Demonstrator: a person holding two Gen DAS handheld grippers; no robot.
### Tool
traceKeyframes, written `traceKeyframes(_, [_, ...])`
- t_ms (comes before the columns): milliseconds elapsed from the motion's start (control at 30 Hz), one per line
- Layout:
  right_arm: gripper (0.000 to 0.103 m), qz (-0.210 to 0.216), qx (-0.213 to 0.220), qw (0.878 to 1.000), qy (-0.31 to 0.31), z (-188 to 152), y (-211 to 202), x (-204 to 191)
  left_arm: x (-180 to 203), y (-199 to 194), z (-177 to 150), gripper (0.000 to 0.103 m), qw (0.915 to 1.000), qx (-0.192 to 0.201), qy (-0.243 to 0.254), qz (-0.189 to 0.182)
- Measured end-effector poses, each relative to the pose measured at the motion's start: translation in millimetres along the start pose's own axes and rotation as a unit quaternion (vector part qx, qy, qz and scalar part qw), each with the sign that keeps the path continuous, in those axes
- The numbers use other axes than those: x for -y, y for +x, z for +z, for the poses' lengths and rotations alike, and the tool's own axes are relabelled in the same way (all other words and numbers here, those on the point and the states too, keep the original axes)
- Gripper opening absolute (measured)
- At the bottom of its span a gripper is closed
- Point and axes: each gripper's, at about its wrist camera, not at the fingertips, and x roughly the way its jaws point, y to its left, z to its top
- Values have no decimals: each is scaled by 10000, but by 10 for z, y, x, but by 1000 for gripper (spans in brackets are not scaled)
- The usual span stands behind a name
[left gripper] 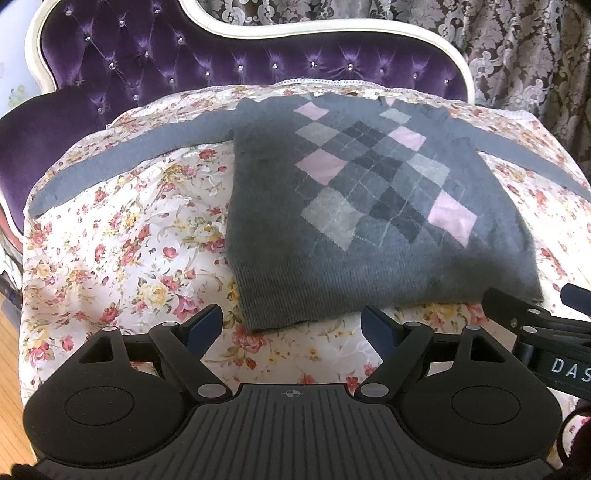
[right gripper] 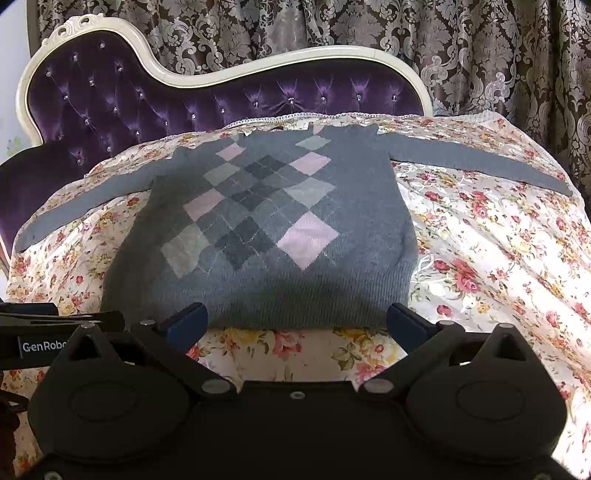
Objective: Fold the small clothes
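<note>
A small grey sweater (left gripper: 369,206) (right gripper: 266,229) with a pink and grey diamond pattern lies flat, front up, on a floral cloth, both sleeves spread out to the sides. My left gripper (left gripper: 293,319) stands open just short of the hem's left corner, with nothing between its fingers. My right gripper (right gripper: 297,317) is open too, its blue-padded fingers (right gripper: 186,319) straddling the middle of the hem without touching it. The right gripper's arm also shows at the right edge of the left wrist view.
The floral cloth (left gripper: 122,258) (right gripper: 498,258) covers the seat of a purple tufted sofa (left gripper: 147,62) (right gripper: 110,107) with a cream frame. Patterned curtains (right gripper: 369,33) hang behind. A strip of wooden floor (left gripper: 9,369) shows at the lower left.
</note>
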Motion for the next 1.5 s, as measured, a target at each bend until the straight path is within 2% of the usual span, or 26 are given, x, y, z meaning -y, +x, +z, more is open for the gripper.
traceKeyframes(400, [102, 65, -212, 9997, 59, -14, 100, 28, -25, 130, 22, 82, 9998, -191, 39, -45])
traceKeyframes(567, [102, 360, -506, 9978, 212, 28, 188, 109, -45, 203, 129, 82, 9994, -250, 213, -76])
traceKeyframes(800, [102, 1055, -892, 9877, 726, 265, 312, 374, -27, 277, 529, 82, 9984, 103, 448, -336])
traceKeyframes(900, [102, 1186, -874, 9843, 972, 488, 372, 607, 22, 363, 765, 82, 9976, 321, 542, -280])
traceKeyframes(1033, [102, 1040, -457, 9845, 1336, 813, 444, 1040, 133, 568, 1038, 82, 9955, 647, 695, -45])
traceKeyframes(1167, [102, 698, 182, 9817, 1762, 1091, 616, 1644, 225, 906, 1232, 82, 9949, 658, 763, 99])
traceKeyframes(1267, [101, 294, 294, 9801, 1941, 1228, 852, 2077, 277, 1217, 1324, 81, 9945, 608, 812, 255])
traceKeyframes(1400, [99, -291, 427, 9692, 2410, 1293, 1201, 2748, 261, 1530, 1418, 81, 9953, 567, 708, 343])
traceKeyframes(1500, [99, -508, 593, 9607, 2665, 1293, 1392, 3141, 214, 1738, 1482, 81, 9975, 425, 493, 281])
